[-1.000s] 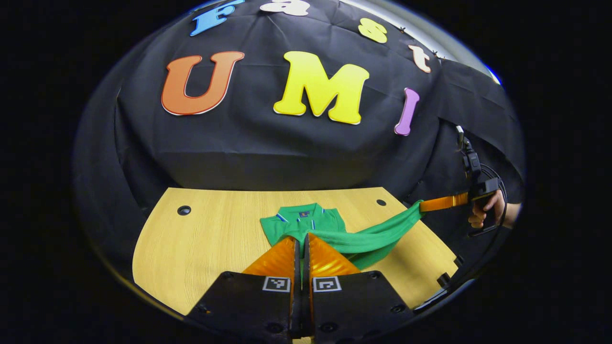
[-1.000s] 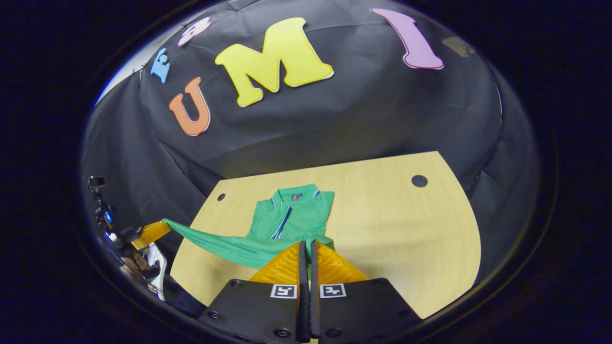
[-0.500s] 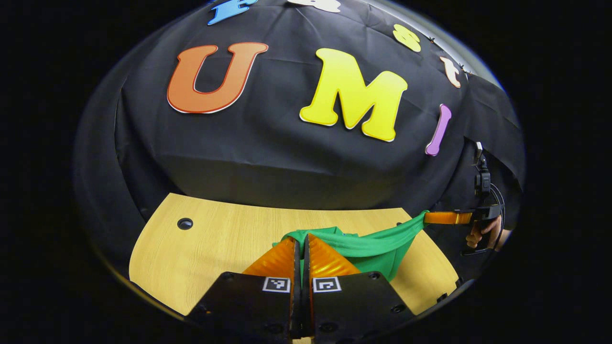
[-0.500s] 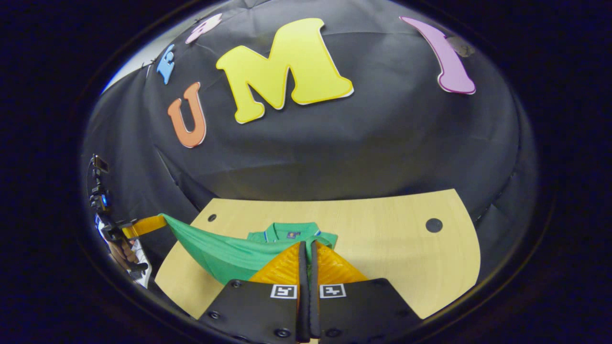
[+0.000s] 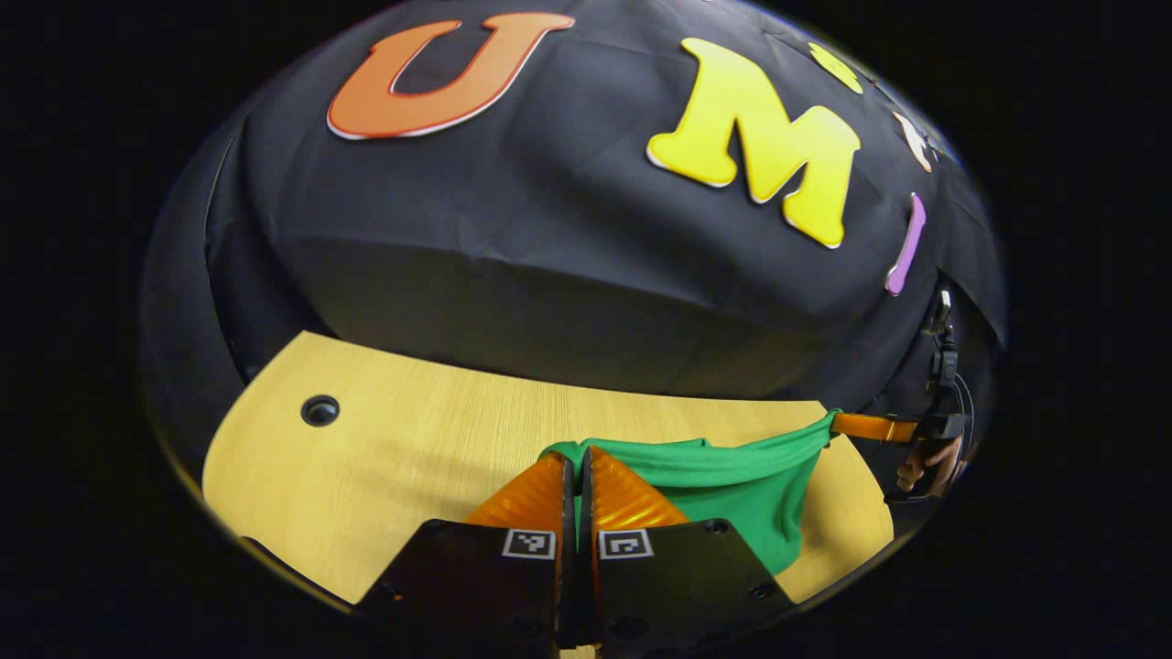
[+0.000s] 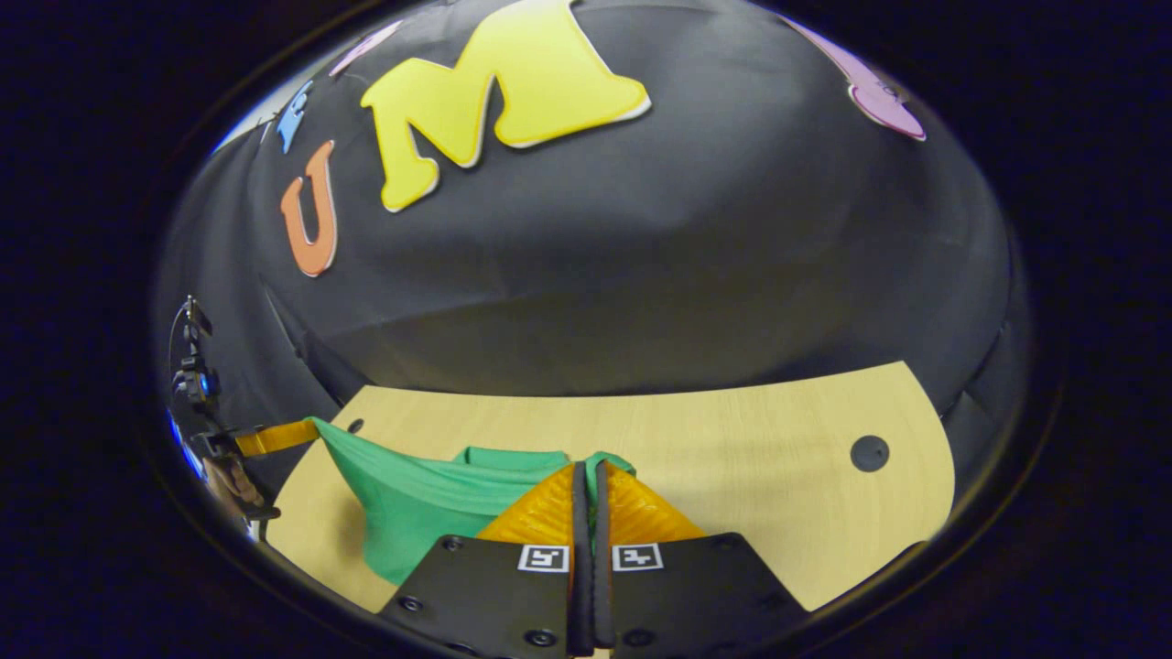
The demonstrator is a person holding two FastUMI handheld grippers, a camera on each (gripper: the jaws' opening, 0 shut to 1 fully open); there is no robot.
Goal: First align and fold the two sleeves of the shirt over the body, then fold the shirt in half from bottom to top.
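Lying on the wood surface (image 5: 403, 458) near its right edge in the left gripper view, the green shirt (image 5: 732, 485) is lifted along one edge. Round holes (image 5: 320, 410) sit near the far corners of the surface; one (image 6: 869, 452) appears in the right gripper view. Left gripper (image 5: 577, 480) fingers are closed on shirt fabric, as are right gripper (image 6: 586, 490) fingers. The gripper bodies hide the shirt's near part. Fabric (image 6: 412, 494) stretches taut between both grippers, sagging below. A hand (image 5: 925, 467) holds the far gripper, hard to make out.
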